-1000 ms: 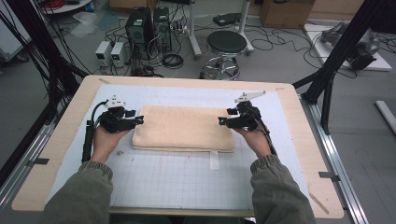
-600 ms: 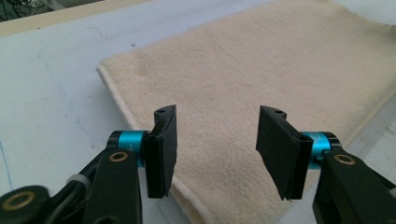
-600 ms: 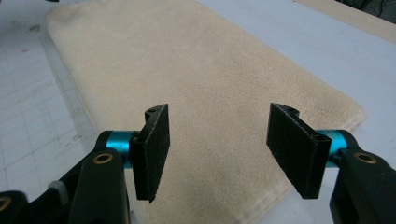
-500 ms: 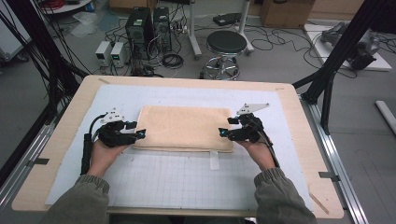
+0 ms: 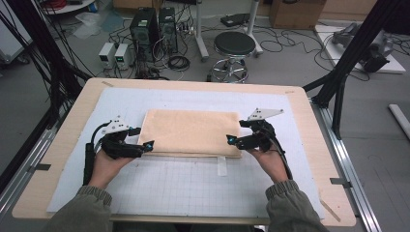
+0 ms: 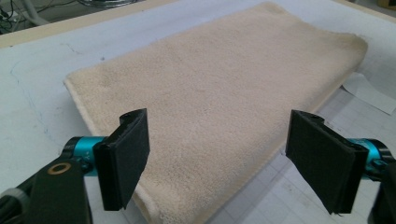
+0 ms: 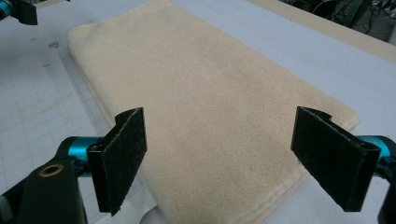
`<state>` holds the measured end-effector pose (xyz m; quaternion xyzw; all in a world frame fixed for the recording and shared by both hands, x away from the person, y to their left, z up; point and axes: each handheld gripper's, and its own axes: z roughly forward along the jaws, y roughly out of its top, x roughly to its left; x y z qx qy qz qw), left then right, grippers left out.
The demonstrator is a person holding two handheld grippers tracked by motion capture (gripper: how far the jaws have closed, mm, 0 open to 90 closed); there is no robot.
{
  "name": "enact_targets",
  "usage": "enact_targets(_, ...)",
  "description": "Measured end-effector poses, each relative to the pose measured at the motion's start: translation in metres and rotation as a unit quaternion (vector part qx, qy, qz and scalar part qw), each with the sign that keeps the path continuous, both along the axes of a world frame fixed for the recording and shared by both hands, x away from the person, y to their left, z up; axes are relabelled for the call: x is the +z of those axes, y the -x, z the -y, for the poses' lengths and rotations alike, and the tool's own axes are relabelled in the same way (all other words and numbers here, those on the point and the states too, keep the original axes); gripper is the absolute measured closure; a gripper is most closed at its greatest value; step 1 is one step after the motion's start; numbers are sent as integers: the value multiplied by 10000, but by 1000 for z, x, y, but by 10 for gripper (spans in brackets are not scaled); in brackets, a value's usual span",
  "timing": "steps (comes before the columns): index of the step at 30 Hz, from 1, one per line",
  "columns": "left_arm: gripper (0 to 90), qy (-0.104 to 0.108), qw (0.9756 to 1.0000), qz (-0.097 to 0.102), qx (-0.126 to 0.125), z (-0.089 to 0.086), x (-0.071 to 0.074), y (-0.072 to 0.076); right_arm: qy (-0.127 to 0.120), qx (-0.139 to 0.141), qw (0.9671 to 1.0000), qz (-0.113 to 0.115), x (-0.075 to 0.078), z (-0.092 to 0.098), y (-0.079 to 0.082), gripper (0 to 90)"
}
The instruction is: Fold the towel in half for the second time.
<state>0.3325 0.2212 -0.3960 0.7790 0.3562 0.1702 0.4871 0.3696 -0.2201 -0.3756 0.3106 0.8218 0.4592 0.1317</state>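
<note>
Nearest us we count 2 sleeves and 2 hands coming in from the bottom edge, each w/ 1 gripper: left gripper (image 5: 145, 137) at the towel's left end, right gripper (image 5: 234, 131) at its right end. Just past them lies 1 folded beige towel (image 5: 191, 131), flat on the white grid mat (image 5: 193, 193) that covers the wooden table (image 5: 63, 130), approx. mid-table. Its long axis runs left-right across the high view, short ends facing the 2 grippers, long edges toward us and away. Both grippers have just been opening; jaws now stand spread wide. In the left gripper view the towel (image 6: 224, 93) lies below and between the black pads (image 6: 126, 156), not pinched; same in the right gripper view, towel (image 7: 205, 112) under the pads (image 7: 119, 156), nothing gripped. Farther off, on the floor beyond the table: 1 black stool (image 5: 234, 46) and 2 dark PC towers (image 5: 154, 26).
</note>
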Motion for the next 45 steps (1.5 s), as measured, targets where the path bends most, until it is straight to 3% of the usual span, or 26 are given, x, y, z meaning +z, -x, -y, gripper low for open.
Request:
enact_targets(6, 174, 30, 10000, 13, 81, -6, -2, 7, 76, 117, 9999, 47, 2, -1, 4, 147)
enact_targets(21, 116, 46, 9999, 78, 133, -14, -2, 26, 85, 112, 9998, 153, 8, 2, 15, 123)
enact_targets(45, 64, -15, 9998, 152, 154, -20, -1, 49, -143, -195, 9994, 239, -21, 42, 50, 119)
